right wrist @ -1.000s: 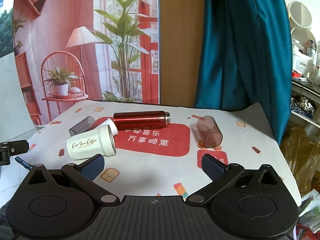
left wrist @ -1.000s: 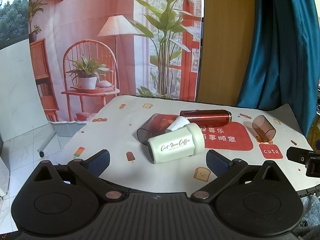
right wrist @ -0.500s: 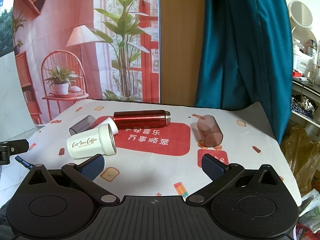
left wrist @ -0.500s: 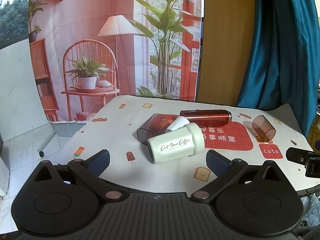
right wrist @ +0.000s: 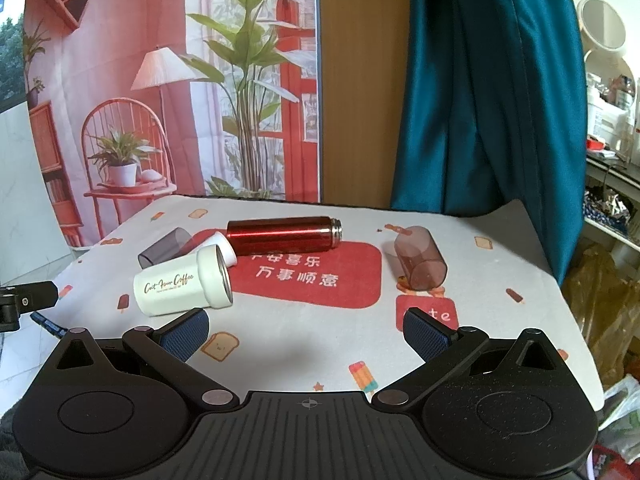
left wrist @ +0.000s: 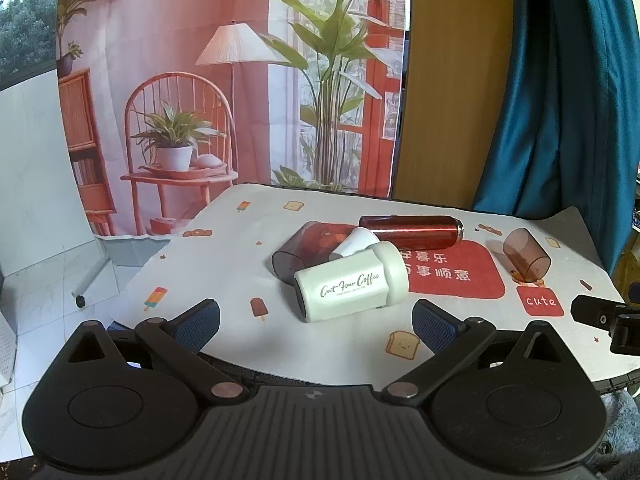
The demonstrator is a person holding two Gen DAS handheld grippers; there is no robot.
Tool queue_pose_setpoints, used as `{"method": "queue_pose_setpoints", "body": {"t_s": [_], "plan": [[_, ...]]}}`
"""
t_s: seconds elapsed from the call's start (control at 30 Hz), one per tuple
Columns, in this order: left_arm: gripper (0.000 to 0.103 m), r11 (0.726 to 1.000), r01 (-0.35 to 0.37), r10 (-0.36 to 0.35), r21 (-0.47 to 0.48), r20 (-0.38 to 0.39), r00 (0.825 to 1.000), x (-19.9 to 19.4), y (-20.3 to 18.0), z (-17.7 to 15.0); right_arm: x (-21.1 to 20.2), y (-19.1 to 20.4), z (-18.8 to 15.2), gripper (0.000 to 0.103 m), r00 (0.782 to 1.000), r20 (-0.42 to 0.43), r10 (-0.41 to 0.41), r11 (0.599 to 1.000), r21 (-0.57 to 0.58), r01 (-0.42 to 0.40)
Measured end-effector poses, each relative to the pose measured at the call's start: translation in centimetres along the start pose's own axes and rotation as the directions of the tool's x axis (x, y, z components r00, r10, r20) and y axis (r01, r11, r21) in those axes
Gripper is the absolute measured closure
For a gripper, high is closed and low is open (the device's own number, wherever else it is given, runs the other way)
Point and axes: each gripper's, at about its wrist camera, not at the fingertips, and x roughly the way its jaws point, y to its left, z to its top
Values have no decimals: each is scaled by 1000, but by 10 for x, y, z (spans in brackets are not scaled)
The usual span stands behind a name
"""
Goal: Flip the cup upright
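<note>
White cup [left wrist: 350, 286] on its side on the desk [left wrist: 224, 264], touching a smaller white cup [left wrist: 354, 242], grey tumbler [left wrist: 298, 254] and red flask [left wrist: 412, 232] behind, brown tumbler [right wrist: 420, 258] well apart, left gripper [left wrist: 316, 322] fingers wide, right gripper [right wrist: 306, 330] fingers wide, both holding nothing.

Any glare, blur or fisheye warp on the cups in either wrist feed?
Left wrist view: sharp; the pale-green lidded coffee cup reads clearly, and the straight edges bow near the frame border. Right wrist view: a bright glare line runs along the glossy red metal bottle; the translucent brown tumbler casts a soft shadow.
</note>
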Motion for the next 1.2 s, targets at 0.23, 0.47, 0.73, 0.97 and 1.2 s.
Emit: {"method": "queue_pose_setpoints", "body": {"t_s": [0.23, 0.47, 0.73, 0.97, 1.2], "plan": [[0, 1000, -4, 4, 4, -4, 1000, 1, 0, 1, 2, -2, 0, 0, 1000, -23, 11, 1000, 12, -11], [0, 1000, 4, -4, 2, -20, 1000, 4, 1, 1, 3, -3, 6, 0, 999, -38, 30, 999, 15, -29], [0, 1000, 5, -4, 7, -104, 995, 37, 6, 5, 29, -10, 23, 0, 994, -66, 92, 994, 58, -89], [0, 1000, -6, 5, -9, -139, 990, 75, 18, 13, 73, -23, 34, 0, 990, -96, 103, 987, 135, -89], [1, 997, 2, -13, -73, -149, 989, 125, 31, 25, 110, -31, 21, 0, 980, -165, 109, 978, 193, -77]]}}
